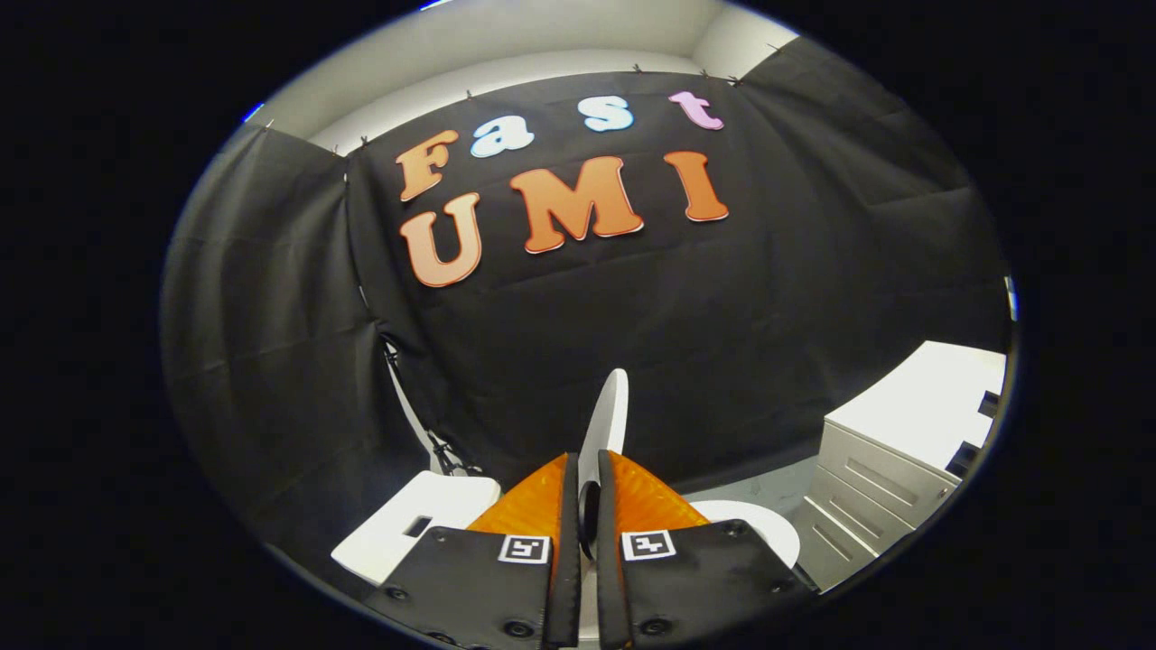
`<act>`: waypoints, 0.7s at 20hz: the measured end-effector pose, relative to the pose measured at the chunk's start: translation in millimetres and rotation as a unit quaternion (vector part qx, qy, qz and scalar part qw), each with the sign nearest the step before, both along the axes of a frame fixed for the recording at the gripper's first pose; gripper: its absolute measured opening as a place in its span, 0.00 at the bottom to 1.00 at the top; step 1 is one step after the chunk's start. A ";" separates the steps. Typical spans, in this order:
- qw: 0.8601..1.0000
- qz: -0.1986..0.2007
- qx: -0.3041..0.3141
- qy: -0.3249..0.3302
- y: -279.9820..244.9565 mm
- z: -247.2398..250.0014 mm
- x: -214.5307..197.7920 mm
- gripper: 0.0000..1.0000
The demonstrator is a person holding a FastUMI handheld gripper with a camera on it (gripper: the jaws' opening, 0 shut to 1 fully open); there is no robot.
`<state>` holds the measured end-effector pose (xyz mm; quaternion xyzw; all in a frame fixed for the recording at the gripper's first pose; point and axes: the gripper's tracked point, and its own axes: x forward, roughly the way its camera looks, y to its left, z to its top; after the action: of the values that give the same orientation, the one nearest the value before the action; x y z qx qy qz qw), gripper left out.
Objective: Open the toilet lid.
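The white toilet lid (610,411) is raised and I see it edge-on, its thin rim rising above my fingertips. My gripper (587,465) is shut on the lid's edge, one finger pressing on each face. Right of the fingers lies the rounded white seat and bowl rim (768,531). Left of the fingers is a white toilet tank top (411,528) with a small dark slot in it. The lower part of the lid is hidden behind the fingers.
A white drawer cabinet (903,451) stands close on the right, beyond the bowl. Black cloth walls (722,316) close the booth behind and to the left. A strip of grey floor (768,487) shows between the bowl and the cabinet.
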<state>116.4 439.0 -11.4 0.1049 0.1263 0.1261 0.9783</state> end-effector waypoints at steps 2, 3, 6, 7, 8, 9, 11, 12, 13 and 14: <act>1.000 0.009 -0.011 -0.010 17.5 9.2 -4.6 0.16; 1.000 0.012 -0.014 -0.013 25.5 11.4 -5.8 0.16; 0.999 0.023 -0.018 -0.019 49.5 17.8 -11.3 0.16; 0.999 0.027 -0.019 -0.020 59.0 20.0 -12.5 0.16; 0.999 0.031 -0.022 -0.022 68.5 21.9 -14.4 0.16; 0.999 0.036 -0.026 -0.025 78.9 24.9 -16.0 0.16; 0.998 0.046 -0.030 -0.027 101.2 27.9 -19.5 0.16; 0.998 0.053 -0.033 -0.027 112.6 28.7 -22.3 0.16; 0.997 0.058 -0.035 -0.029 125.2 31.3 -23.6 0.16; 0.997 0.065 -0.041 -0.032 136.2 32.0 -25.6 0.16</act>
<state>90.9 575.2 20.6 0.0526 0.1066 0.1870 0.9751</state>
